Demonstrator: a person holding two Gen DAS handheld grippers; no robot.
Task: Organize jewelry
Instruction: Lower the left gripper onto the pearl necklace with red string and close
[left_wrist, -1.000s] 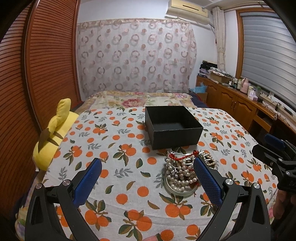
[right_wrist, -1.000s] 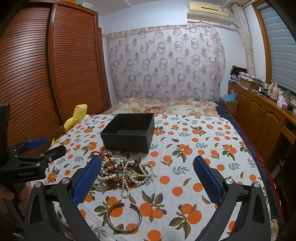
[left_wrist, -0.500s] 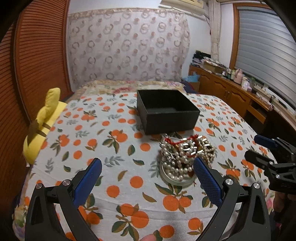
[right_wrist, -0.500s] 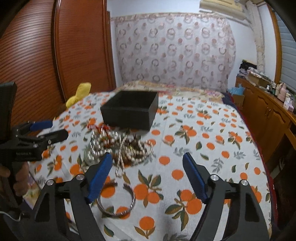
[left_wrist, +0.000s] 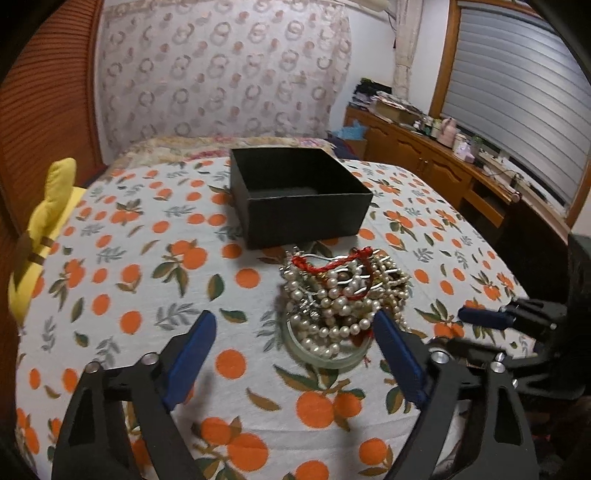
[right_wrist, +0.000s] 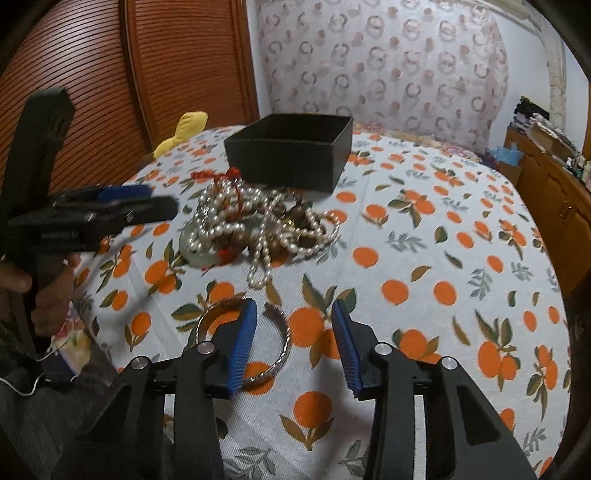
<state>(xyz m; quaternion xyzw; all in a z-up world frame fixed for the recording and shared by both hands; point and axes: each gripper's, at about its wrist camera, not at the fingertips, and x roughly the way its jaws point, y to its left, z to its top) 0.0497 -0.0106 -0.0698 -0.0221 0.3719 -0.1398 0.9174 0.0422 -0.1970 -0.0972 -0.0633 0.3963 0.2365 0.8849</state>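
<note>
The left gripper (left_wrist: 295, 332) hovers wide open before the heap of pearl necklaces (left_wrist: 343, 295) piled just in front of the black box (left_wrist: 299, 195) on the orange-print bedspread (left_wrist: 147, 258). The right gripper (right_wrist: 293, 332), jaws half-spread, straddles one side of the silver bangle (right_wrist: 282, 343).

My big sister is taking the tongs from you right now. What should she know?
Left tongs: open, empty, low over the cloth beside the jewelry pile.
Right tongs: open, empty, straddling one side of the silver bangle, not yet gripping it.
The pile of pearl strands, beads and a red cord sits heaped on a small glass dish just in front of the black box.
The bangle lies alone on the cloth, nearer than the pile.
Done: nothing visible in the box, though its floor is only partly in view.
Left: likely close on the bangle, drop it in, then sort the pile.
</note>
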